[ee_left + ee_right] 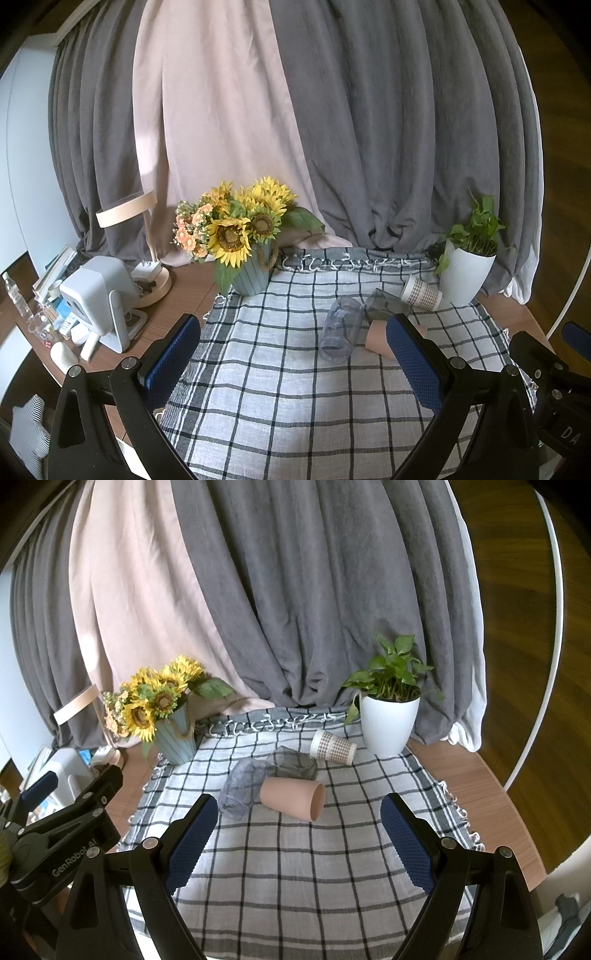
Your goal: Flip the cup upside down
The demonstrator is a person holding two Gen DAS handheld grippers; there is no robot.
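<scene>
The right gripper [299, 834] hung with its jaws spread wide and nothing between its blue pads, held low over the near part of the checked cloth [295, 878], and it faced the cluster of cups, which suggested a stance chosen to let either finger pass round a cup lying on its side. The left gripper [295, 354] was likewise wide apart and empty, poised over the same cloth a little to the left, so that both tools looked down the table at the cups from short of them. Nearest the right gripper lay the pink cup [293, 797], on its side with its mouth turned toward the right and somewhat toward the camera; in the left view the right-hand finger hid most of it. Just beside it, on the left and touching or nearly so, lay the clear cup [242, 788], also on its side with its mouth toward the near edge. Behind these two rested the grey cup [295, 764], tipped over, and farther back the checked paper cup [332, 747] lay near the white plant pot [388, 723]. The sunflower vase [175, 738] stood at the far left corner of the cloth. No cup had yet been stood mouth down, so the task appeared barely begun.
</scene>
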